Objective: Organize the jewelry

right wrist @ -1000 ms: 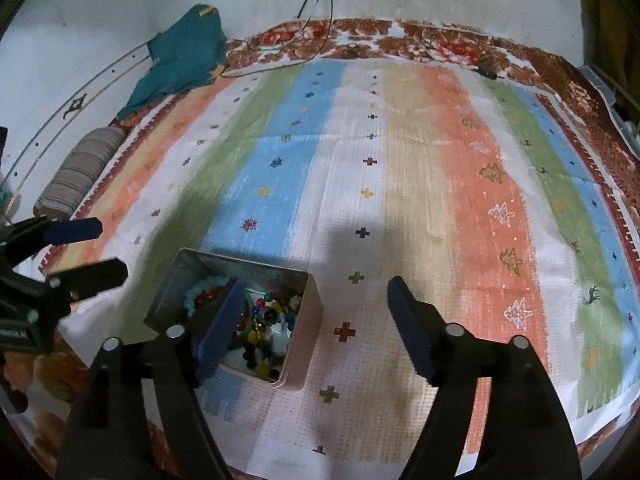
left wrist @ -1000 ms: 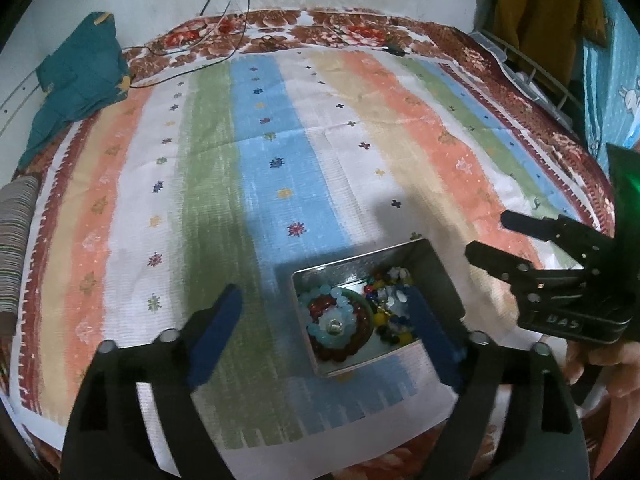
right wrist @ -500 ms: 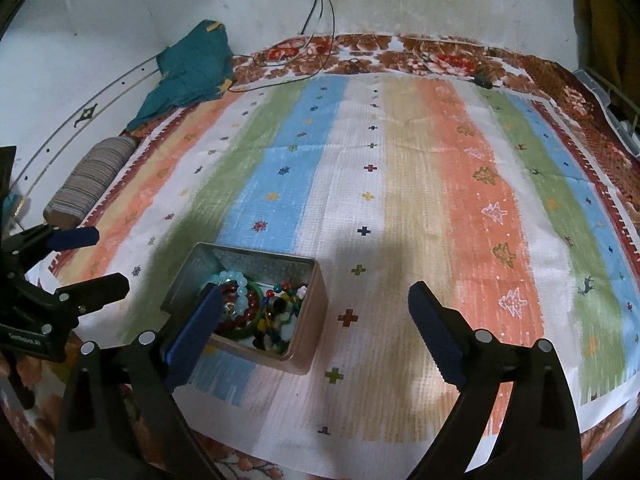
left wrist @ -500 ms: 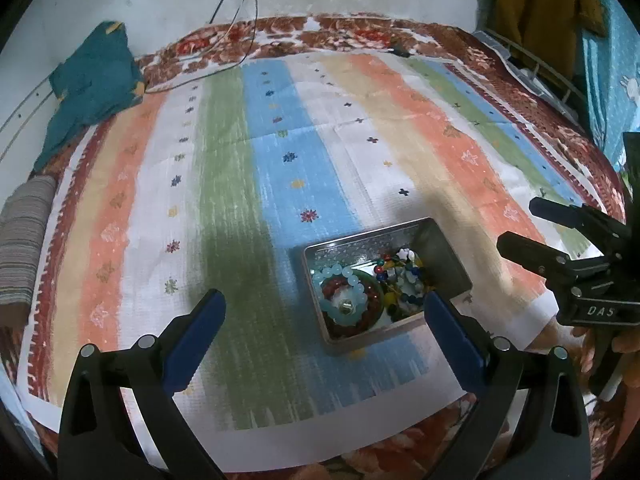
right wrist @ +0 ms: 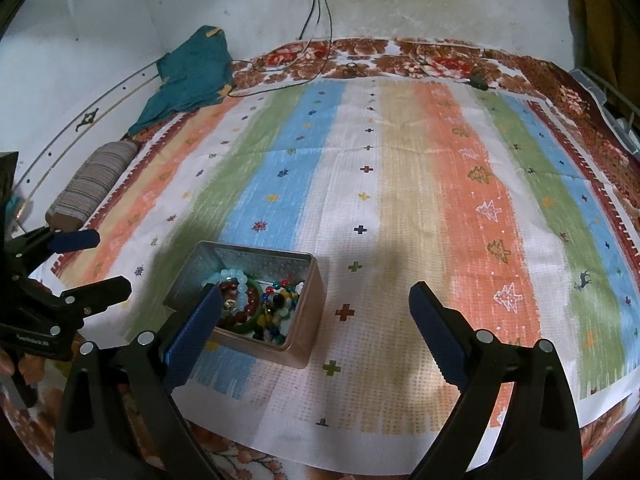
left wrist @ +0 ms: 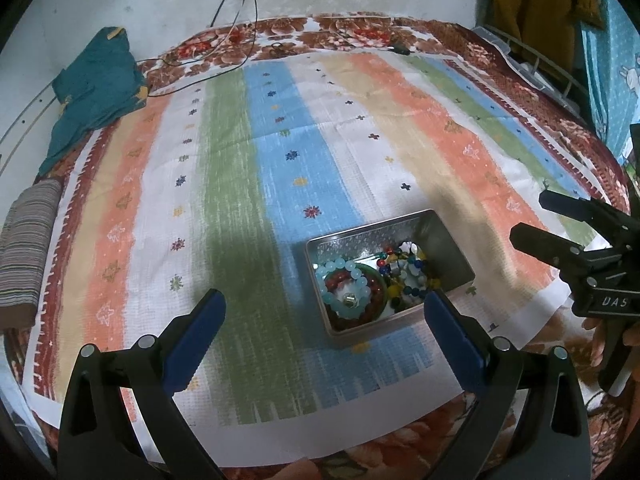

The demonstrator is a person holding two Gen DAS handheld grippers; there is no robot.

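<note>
An open metal tin [left wrist: 440,236] sits on the striped cloth near its front edge; it also shows in the right wrist view [right wrist: 304,312]. Inside lie a pale blue bead bracelet [left wrist: 344,286], a dark red bead bracelet [left wrist: 374,306] on a green bangle, and a heap of mixed coloured beads [left wrist: 406,276]. My left gripper [left wrist: 324,336] is open and empty, just short of the tin, which lies towards its right finger. My right gripper [right wrist: 314,330] is open and empty, with its left finger over the tin's near wall. Each gripper shows in the other's view, the right [left wrist: 532,220] and the left [right wrist: 108,264].
The striped cloth [left wrist: 360,140] covers a floral bedspread. A teal folded cloth [left wrist: 96,80] and a striped roll [left wrist: 24,244] lie at the far left. Black cables [left wrist: 224,32] run down the back wall onto the bed. A wire rack [left wrist: 532,64] stands at the far right.
Both grippers have drawn back and up from the tin, so more of the cloth shows. The tin and its jewelry have stayed in place.
</note>
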